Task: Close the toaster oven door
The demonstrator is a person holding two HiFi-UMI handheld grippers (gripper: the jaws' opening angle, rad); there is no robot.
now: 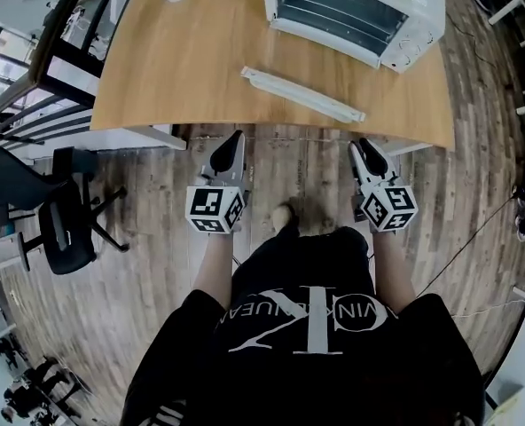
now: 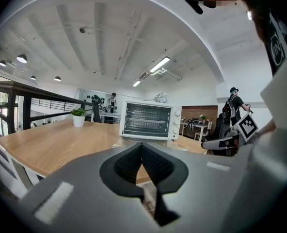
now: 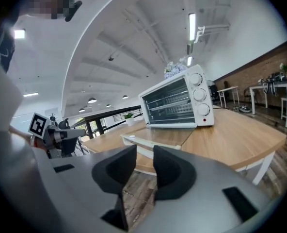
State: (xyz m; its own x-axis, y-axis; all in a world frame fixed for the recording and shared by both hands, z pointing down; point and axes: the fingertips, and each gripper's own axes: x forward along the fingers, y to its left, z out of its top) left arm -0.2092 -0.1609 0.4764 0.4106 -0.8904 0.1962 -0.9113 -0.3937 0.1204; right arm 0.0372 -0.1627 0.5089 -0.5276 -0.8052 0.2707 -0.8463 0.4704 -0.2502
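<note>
White metal toaster oven (image 1: pixel 360 7) at far edge of light wooden table (image 1: pixel 183 69), its white-framed glass door (image 1: pixel 302 94) lowered open, my left gripper (image 1: pixel 237 140) pinched closed on nothing, my right gripper (image 1: pixel 366 146) slightly parted, empty, both short of table.

the head view looks from above the person (image 1: pixel 316 327) steeply down: torso at 6 o'clock, floor (image 1: pixel 156 264) in the middle, table (image 1: pixel 174 69) at 12 o'clock, toaster oven (image 1: pixel 356 11) cut by the top edge at 1 o'clock, well off. the left gripper view sits low, near tabletop height, facing across the table at the oven front, far off at 12 o'clock; the right gripper (image 2: pixel 206 143) shows at 3 o'clock. the right gripper view, tilted, looks from beside the table's near edge at the oven at 1 o'clock, with the left gripper (image 3: pixel 80 132) at 9 o'clock. all three share tabletop and oven.
</note>
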